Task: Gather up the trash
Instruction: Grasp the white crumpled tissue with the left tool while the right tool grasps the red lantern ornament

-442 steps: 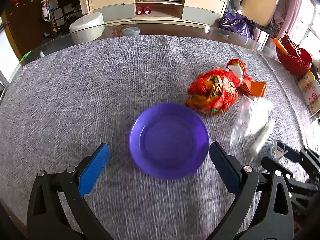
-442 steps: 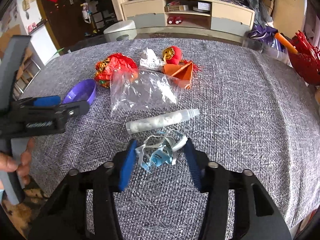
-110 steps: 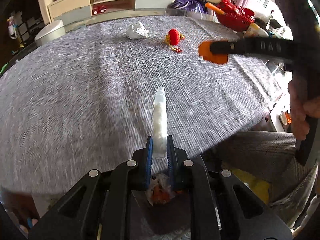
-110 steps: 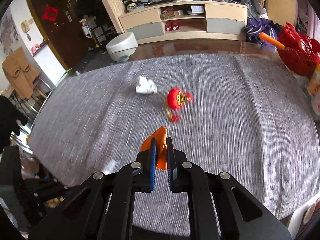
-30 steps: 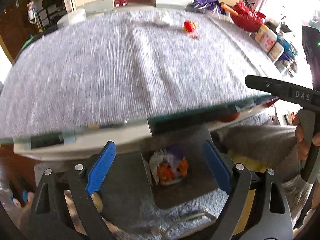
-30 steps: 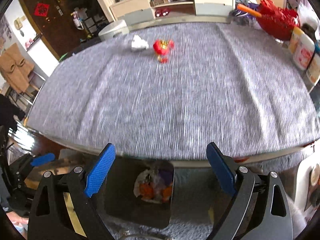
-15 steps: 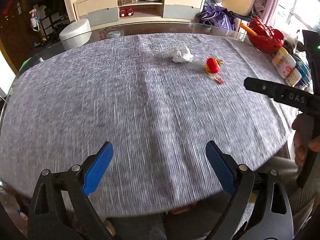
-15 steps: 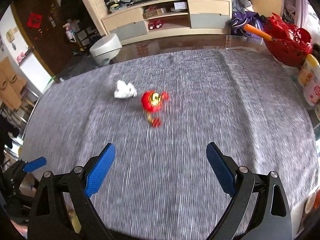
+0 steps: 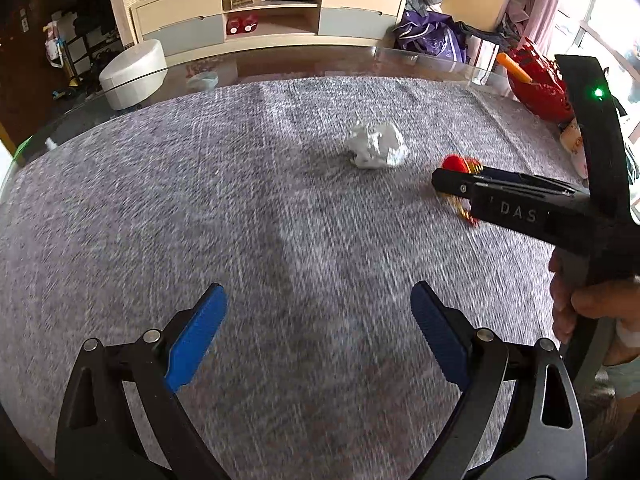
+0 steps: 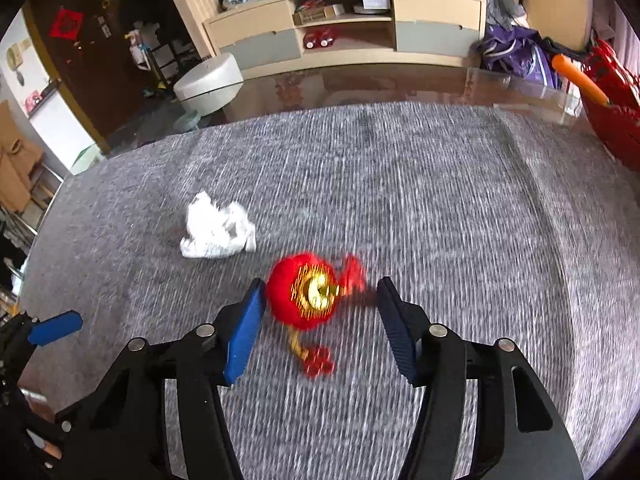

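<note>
A crumpled white paper ball lies on the grey table cloth; it also shows in the right wrist view. A red and gold lantern ornament with a red tassel lies to its right, partly hidden in the left wrist view. My right gripper is open, its blue pads on either side of the ornament, apart from it. My left gripper is open and empty, well short of the paper ball.
The right gripper's black body and the holding hand cross the right side of the left wrist view. A red basket with an orange stick stands at the table's far right edge. A cabinet stands beyond the table.
Both grippers have moved forward over the table. The right gripper has come down around the red ornament. The left gripper has drawn nearer to the paper ball.
</note>
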A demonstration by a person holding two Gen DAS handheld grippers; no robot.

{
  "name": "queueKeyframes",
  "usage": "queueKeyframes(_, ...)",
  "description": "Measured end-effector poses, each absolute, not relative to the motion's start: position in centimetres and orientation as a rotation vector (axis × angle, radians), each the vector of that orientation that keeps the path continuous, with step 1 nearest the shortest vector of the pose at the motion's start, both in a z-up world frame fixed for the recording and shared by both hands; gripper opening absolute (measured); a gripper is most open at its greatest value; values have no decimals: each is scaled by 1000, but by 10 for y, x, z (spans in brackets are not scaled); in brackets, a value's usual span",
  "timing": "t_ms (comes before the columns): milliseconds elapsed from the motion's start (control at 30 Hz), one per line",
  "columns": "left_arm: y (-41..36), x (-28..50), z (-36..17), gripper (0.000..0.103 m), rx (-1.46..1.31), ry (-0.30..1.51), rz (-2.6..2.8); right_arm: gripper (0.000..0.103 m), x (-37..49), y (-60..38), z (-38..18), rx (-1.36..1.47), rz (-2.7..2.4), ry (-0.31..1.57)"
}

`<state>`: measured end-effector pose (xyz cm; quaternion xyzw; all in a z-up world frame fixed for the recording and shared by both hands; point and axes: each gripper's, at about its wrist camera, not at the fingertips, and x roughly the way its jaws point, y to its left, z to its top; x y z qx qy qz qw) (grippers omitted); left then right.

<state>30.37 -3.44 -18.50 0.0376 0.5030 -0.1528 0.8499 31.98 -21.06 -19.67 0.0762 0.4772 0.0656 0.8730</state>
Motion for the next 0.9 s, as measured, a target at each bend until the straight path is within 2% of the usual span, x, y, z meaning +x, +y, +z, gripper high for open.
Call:
queueKeyframes(67, -37, 312, -187, 88, 73, 1059, -326, 45, 324, -213, -195, 167, 160, 987)
queueKeyframes(100, -40, 317, -188, 88, 72, 1058, -330, 36, 326, -213, -194, 169, 173, 981)
queueKeyframes(133, -42, 321, -188, 88, 75, 1056, -333, 33, 327, -213, -191, 163, 175, 971)
queueKeyframes(300, -60, 343, -189, 87, 100, 1029, -355, 33, 338, -228, -173, 171, 155, 914)
queueKeyframes(500, -82, 369, -190, 79, 98, 1006, -399, 33, 351, -242, -162, 138, 126, 899)
queueKeyframes(700, -96, 387, -196, 52, 97, 1013, -433, 33, 361, -248, -168, 151, 131, 918)
queueKeyframes(767, -100, 389, -196, 38, 98, 1014, -457, 33, 360, -247, -171, 146, 133, 925)
queueKeyframes(800, -100, 389, -195, 37, 100, 1009, -457, 33, 359, -246, -171, 143, 131, 926)
queueKeyframes(900, -99, 388, -192, 26, 81, 1010, -477, 33, 353, -243, -169, 132, 128, 922)
